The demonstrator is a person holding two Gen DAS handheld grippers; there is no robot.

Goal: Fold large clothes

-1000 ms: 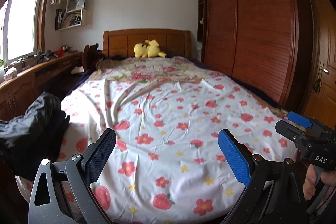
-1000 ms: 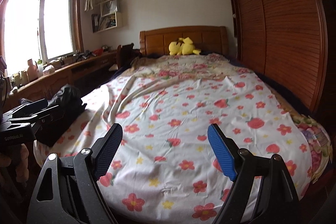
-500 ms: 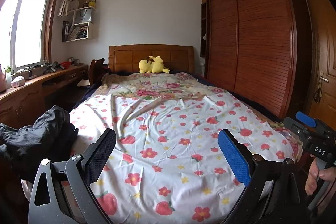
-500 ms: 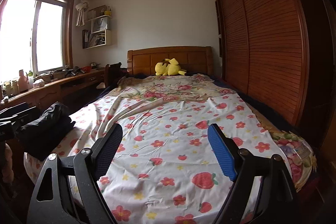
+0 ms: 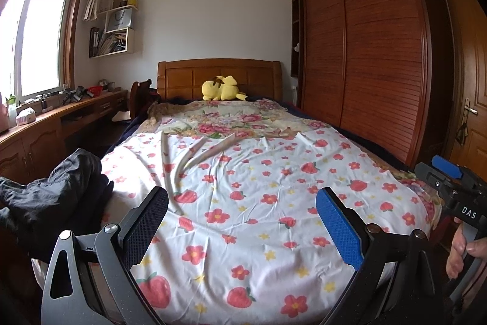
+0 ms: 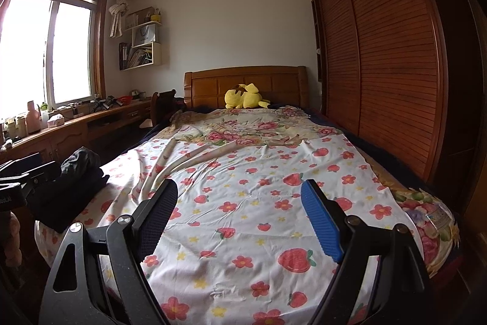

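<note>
Left wrist view: a dark garment (image 5: 51,197) lies crumpled on the bed's near left corner, at nine o'clock from the left gripper (image 5: 242,221), whose jaws gape wide, holding nothing. Right gripper (image 6: 239,213) is likewise spread and empty, the garment at its ten o'clock. A floral sheet (image 5: 268,191) covers the bed; a yellow plush toy (image 5: 220,88) rests by the headboard.

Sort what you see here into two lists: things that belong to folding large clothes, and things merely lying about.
Job:
dark clothes pile
floral sheet, the likely folding surface
left gripper, open
right gripper, open

Lying about:
yellow plush toy
desk clutter
wall shelves
</note>
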